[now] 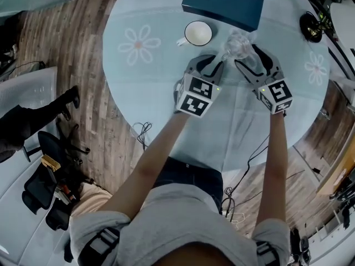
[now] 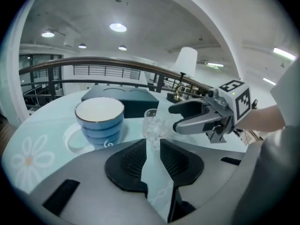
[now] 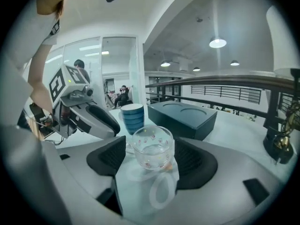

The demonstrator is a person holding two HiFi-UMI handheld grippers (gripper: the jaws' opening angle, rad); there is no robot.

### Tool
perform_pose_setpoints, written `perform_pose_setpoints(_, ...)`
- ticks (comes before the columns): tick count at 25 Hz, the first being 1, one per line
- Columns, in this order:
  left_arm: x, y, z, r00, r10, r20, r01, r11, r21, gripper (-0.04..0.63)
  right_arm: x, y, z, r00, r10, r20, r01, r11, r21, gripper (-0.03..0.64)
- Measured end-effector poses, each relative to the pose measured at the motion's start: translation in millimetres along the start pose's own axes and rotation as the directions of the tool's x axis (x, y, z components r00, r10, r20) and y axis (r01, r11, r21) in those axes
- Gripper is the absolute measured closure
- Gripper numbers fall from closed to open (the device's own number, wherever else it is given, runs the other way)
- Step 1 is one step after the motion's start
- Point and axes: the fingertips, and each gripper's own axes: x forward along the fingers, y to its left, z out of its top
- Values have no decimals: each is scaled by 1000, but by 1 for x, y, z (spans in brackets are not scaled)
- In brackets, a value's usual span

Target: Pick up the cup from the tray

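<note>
A clear glass cup (image 1: 238, 46) with small red dots sits between the jaws of my right gripper (image 1: 248, 55). In the right gripper view the glass cup (image 3: 152, 153) fills the gap, its handle points back toward the camera, and the pads lie at its sides. My left gripper (image 1: 209, 61) is just left of it. In the left gripper view its jaws (image 2: 152, 142) stand a little apart with only tablecloth between them, and the glass cup (image 2: 152, 125) is just past the tips. The right gripper (image 2: 174, 118) reaches in from the right.
A blue-striped mug (image 1: 198, 33) stands on the round table (image 1: 155, 82) behind the left gripper. A dark teal box (image 1: 223, 3) with round recesses lies at the far edge. A black lamp base (image 1: 310, 25) is at the far right. Chairs and cables are on the wooden floor.
</note>
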Motion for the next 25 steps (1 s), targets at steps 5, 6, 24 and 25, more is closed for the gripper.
perform_pose_setpoints(5,-38,2,37,981,-24,192,32,999,-37,588,-47,8,44,966,-198,169,169,971,171,299)
perform_pose_setpoints(6,-44,-1,45,972,-40,231,48,998,-29,588,-56,10,51,949,-249,194,206,954,219,302)
perform_pose_setpoints(24,-130,-41,84,919,12,395,-24,999,27,588,-140,74,95,772,-581,258,463,792,397,609)
perform_pose_setpoints(25,-132,-41,86,917,15,398,-29,999,30,588,-140,77,96,772,-581,257,469,794,386,609)
